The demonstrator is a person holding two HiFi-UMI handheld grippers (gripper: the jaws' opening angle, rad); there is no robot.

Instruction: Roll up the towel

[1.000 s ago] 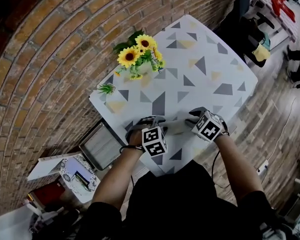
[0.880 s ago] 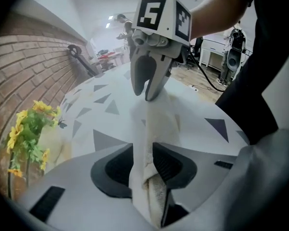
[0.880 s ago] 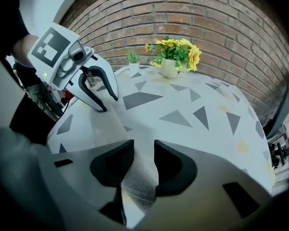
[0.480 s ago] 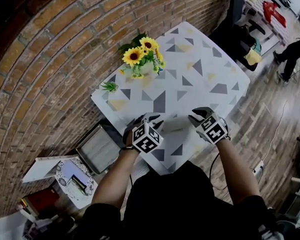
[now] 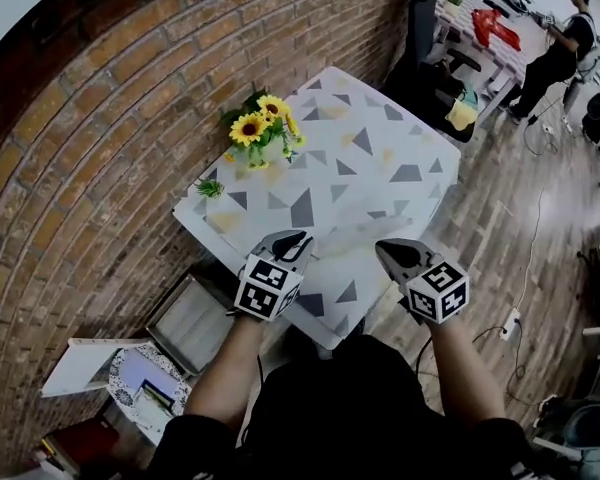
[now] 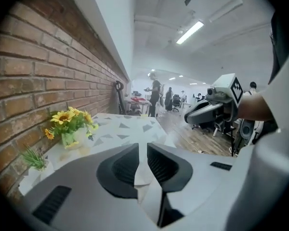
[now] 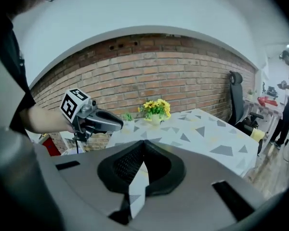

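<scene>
Both grippers lifted since a second ago, towel's near edge pinched in each.
Left gripper point(image 5: 292, 240) and right gripper point(image 5: 394, 254) jaws just closed, each clamped on the towel point(image 5: 365, 163) hem. Towel is thin white cloth with a grey and yellow triangle print, the rest flat on the table. Ribbed black pads. Sunflowers point(image 5: 257, 128) stand by the brick wall point(image 5: 110, 118).
</scene>
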